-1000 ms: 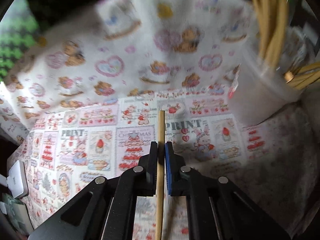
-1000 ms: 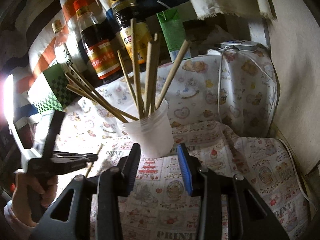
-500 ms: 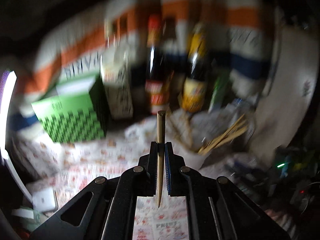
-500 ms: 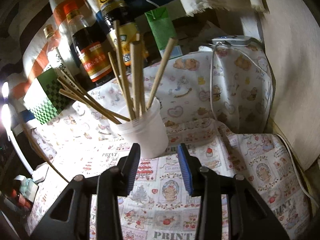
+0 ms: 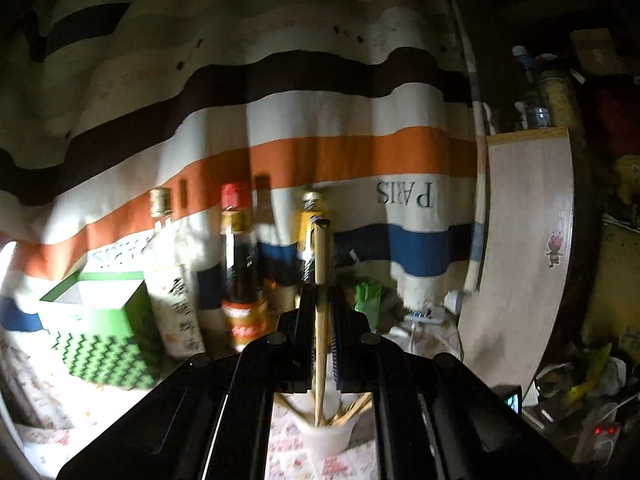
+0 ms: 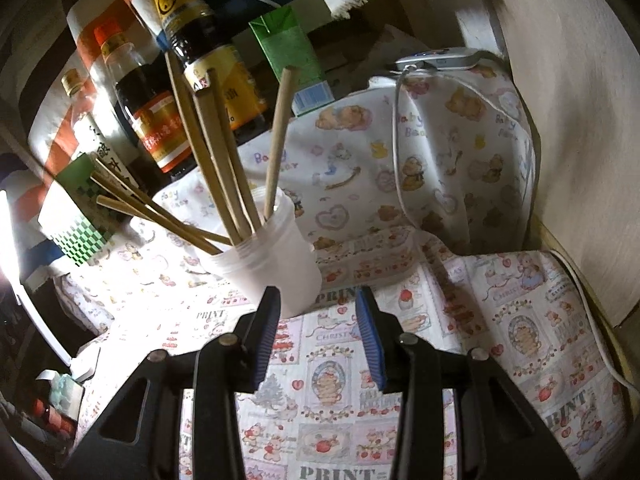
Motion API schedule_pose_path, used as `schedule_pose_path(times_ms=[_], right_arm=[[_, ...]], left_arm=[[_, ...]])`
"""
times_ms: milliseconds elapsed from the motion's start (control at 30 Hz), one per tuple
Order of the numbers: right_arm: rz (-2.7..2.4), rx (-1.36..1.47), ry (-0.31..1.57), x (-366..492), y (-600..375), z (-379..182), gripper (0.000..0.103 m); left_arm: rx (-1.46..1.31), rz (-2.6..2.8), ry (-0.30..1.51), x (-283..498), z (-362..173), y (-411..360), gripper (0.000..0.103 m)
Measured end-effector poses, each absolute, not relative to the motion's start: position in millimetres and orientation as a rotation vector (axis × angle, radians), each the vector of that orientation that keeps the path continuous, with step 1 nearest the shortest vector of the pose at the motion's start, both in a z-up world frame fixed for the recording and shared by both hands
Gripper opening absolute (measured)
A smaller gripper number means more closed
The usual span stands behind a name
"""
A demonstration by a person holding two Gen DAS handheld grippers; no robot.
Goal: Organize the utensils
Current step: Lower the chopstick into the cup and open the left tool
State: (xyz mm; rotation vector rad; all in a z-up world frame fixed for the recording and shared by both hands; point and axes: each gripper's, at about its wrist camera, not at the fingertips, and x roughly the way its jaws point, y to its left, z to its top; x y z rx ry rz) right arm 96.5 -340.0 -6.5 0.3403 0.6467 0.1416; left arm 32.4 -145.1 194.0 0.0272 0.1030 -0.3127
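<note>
My left gripper (image 5: 321, 300) is shut on a wooden chopstick (image 5: 321, 264) held upright, its lower tip hanging over a white plastic cup (image 5: 324, 438) that holds several chopsticks. In the right wrist view the same white cup (image 6: 268, 264) stands on the patterned cloth with several chopsticks (image 6: 212, 152) leaning out of it. My right gripper (image 6: 318, 312) is open and empty, just in front of the cup. The left gripper does not show in the right wrist view.
Sauce bottles (image 5: 240, 280) (image 6: 200, 44), a green checked box (image 5: 100, 320) (image 6: 76, 216) and a green carton (image 6: 290, 56) stand behind the cup against a striped curtain (image 5: 320, 152). A white cable (image 6: 398, 152) and a wooden board (image 5: 524, 240) are at the right.
My left gripper lifted the chopstick off the cloth, tilted it upright and carried it over the cup. My right gripper moved a little closer to the cup and stayed open.
</note>
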Motion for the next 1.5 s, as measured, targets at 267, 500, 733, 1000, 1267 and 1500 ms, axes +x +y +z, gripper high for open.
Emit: schedule_pose_path(times_ms=[267,500,733,1000,1267,1500], right_arm=[[0.15,0.326,0.651,95.7,-334.3,-6.5,0.036],[0.16,0.342,0.64,93.5,-337.7,-3.1,0.037],[0.16,0.338,0.649,94.8,-336.2,-4.5,0.037],[0.157,0.337,0.651,95.1,-337.1,-3.8,0.038],[0.149,0.326,0.662,97.5,-336.4,-5.2,0.038],[0.141,0.318,0.672,99.4,-335.5,-6.1,0.038]], left_arm=[[0.025,-0.295,0.075,64.9,171.0,-166.8,0.006],[0.067,-0.26,0.136,93.2,138.0,-173.5,0.006],[0.049,-0.241,0.192,110.8,115.8,-173.1,0.006],[0.054,-0.244,0.267,128.3,90.9,-174.5,0.006],[0.032,-0.232,0.291,131.3,76.8,-168.9,0.006],[0.016,-0.248,0.307,130.0,73.5,-163.1,0.006]])
